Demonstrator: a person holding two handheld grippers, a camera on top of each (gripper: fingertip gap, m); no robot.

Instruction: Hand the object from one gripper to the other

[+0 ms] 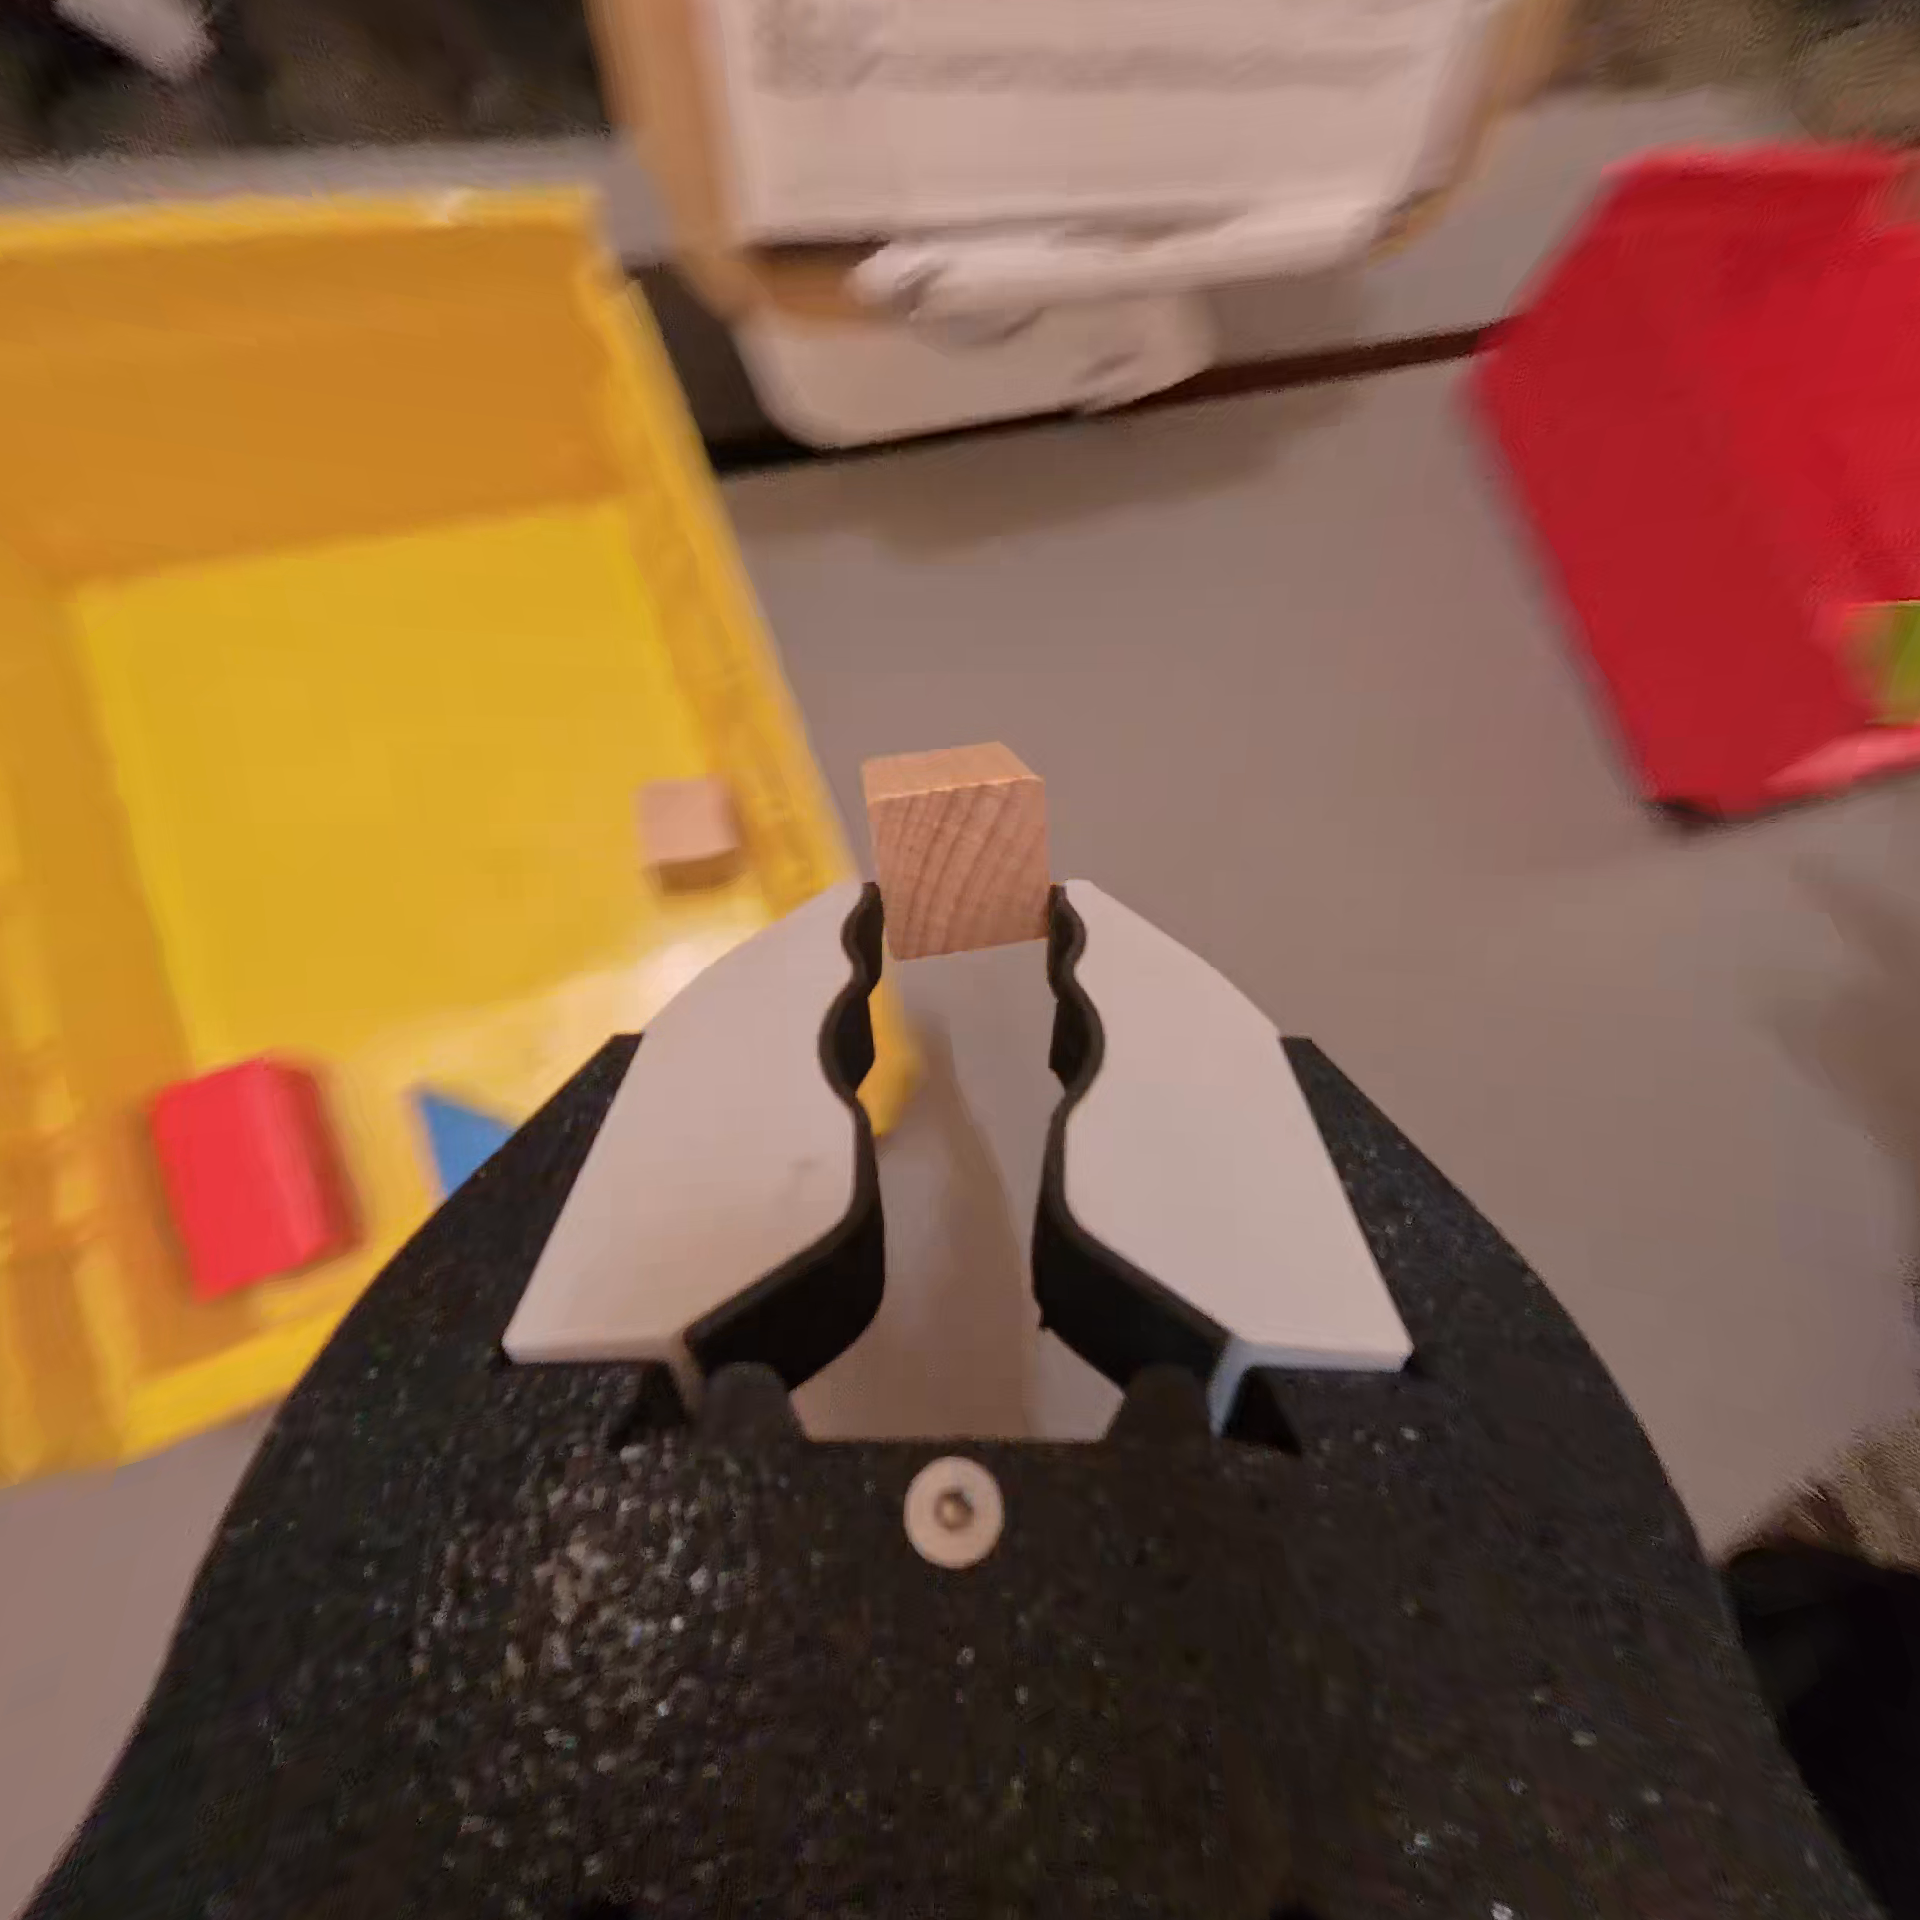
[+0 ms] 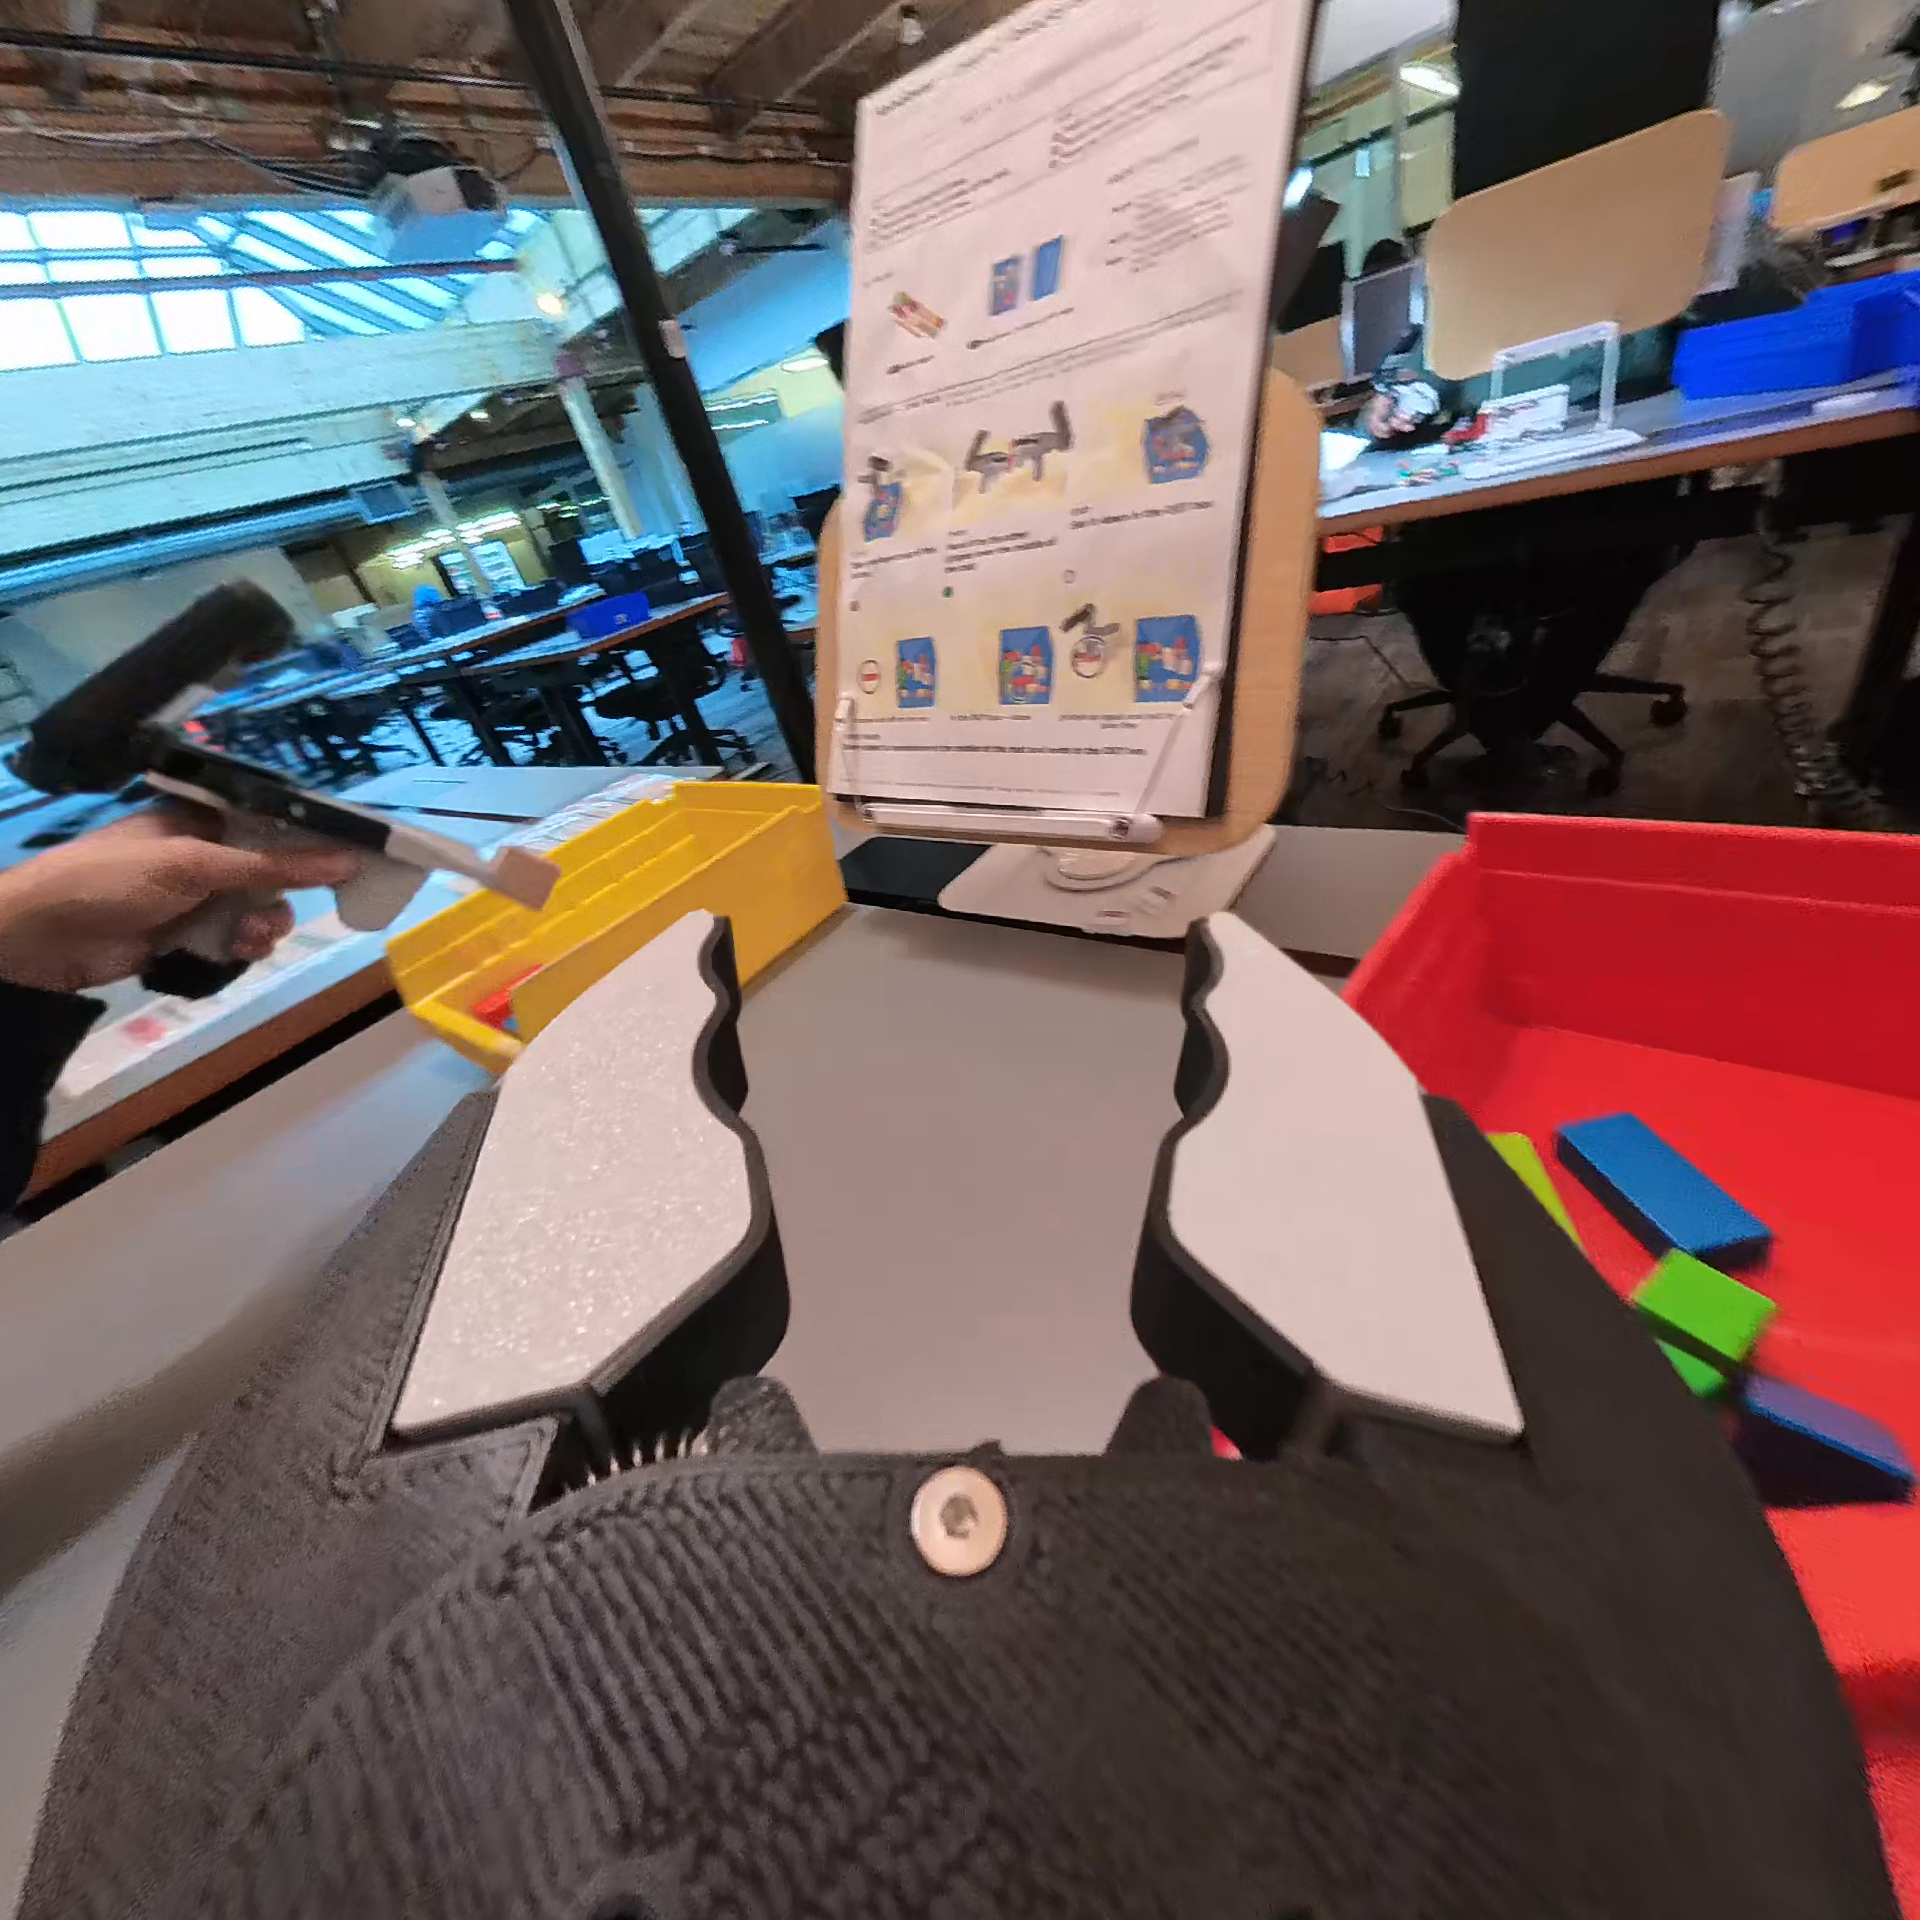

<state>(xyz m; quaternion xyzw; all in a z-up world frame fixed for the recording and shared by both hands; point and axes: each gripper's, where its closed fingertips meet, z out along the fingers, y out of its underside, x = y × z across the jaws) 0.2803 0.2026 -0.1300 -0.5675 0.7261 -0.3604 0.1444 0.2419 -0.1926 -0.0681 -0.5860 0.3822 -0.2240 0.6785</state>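
Cube: a small bare-wood cube (image 1: 956, 852) sits at the very tip of my left gripper (image 1: 961, 914), lifted above the grey counter (image 1: 1299, 727), beside the yellow bin (image 1: 312, 416).
Left jaws: narrow, both black pads pressed on the cube's two side faces; only its lower part is pinched, and the top and most of the front stand clear.
Right jaws: my right gripper (image 2: 956, 987) is spread wide with nothing between the fingers, hovering over the counter between the yellow bin (image 2: 665, 873) and the red bin (image 2: 1662, 935).
Distance: from the right wrist view, my left gripper and its cube (image 2: 525, 878) are off to the left, well apart from my right jaws.
Weight: I judge it light; a tip pinch carries it easily.
Stiffness: solid wood, so it won't give or crush under a firm squeeze.
Surface: smooth, flat faces; likely a bit slick against the pads, and with such a shallow hold it could twist or pop out if knocked.
Where to take hold: the free pair of faces, top and bottom or front and back, crosswise to my left pads, seated deeper than the tips.
Caution: I'd want the right pads pressing squarely before the left lets go.
Other blocks: loose coloured pieces lie in both bins.
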